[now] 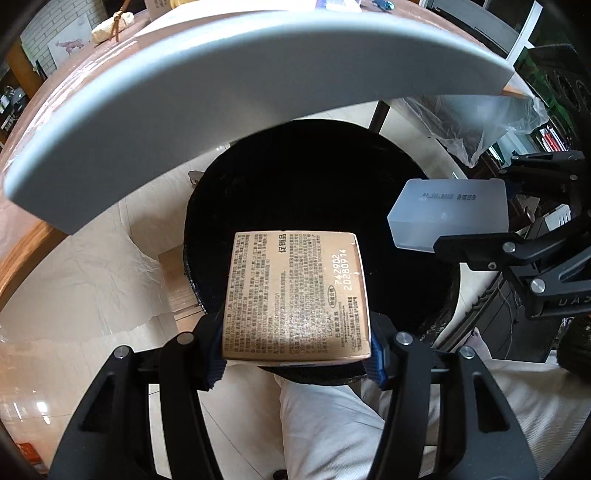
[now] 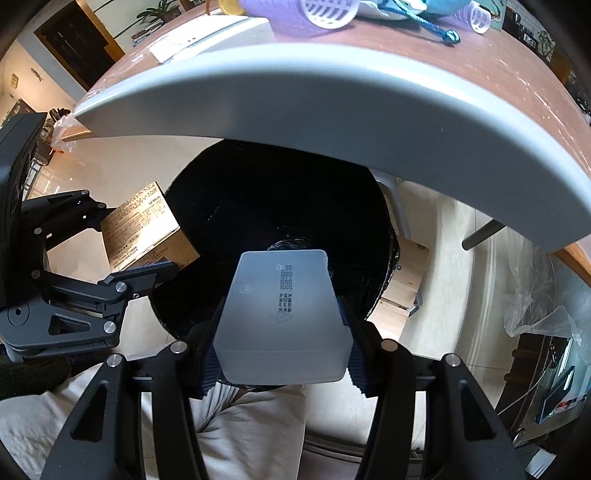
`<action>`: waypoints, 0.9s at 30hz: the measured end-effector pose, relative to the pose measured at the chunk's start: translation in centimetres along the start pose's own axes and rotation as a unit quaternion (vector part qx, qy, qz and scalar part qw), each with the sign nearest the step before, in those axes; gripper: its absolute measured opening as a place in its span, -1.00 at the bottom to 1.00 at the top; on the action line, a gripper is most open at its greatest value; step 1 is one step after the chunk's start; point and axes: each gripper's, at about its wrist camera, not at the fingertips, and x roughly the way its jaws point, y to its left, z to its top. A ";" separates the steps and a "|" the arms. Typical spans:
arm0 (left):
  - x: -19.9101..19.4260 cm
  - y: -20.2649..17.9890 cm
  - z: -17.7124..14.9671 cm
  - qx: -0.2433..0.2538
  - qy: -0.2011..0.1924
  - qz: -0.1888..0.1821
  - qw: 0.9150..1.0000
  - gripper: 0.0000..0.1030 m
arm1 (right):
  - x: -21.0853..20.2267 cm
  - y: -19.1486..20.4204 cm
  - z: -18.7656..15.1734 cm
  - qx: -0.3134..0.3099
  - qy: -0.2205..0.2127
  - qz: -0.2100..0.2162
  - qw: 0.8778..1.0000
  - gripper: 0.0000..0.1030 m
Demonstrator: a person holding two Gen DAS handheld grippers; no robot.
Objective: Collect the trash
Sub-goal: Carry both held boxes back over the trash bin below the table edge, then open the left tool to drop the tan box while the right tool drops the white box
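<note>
My left gripper (image 1: 297,354) is shut on a tan cardboard box (image 1: 295,295) with printed text, held over the open mouth of a black-lined trash bin (image 1: 314,177) below the table edge. My right gripper (image 2: 282,363) is shut on a translucent white plastic box (image 2: 280,314), also held over the bin (image 2: 280,199). In the left wrist view the plastic box (image 1: 448,214) hangs at the bin's right rim. In the right wrist view the cardboard box (image 2: 147,225) sits at the bin's left rim.
A white table edge (image 1: 221,96) curves over the far side of the bin, also in the right wrist view (image 2: 332,103). Purple hair rollers (image 2: 306,11) and a blue cord (image 2: 424,26) lie on the tabletop. The person's light trousers (image 1: 332,424) are below. Clear plastic wrap (image 1: 480,122) hangs at right.
</note>
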 end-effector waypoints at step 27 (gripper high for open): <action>2.8 -0.4 1.1 0.022 0.019 0.019 0.999 0.14 | 1.6 0.4 0.9 0.003 0.014 -0.014 1.000 0.04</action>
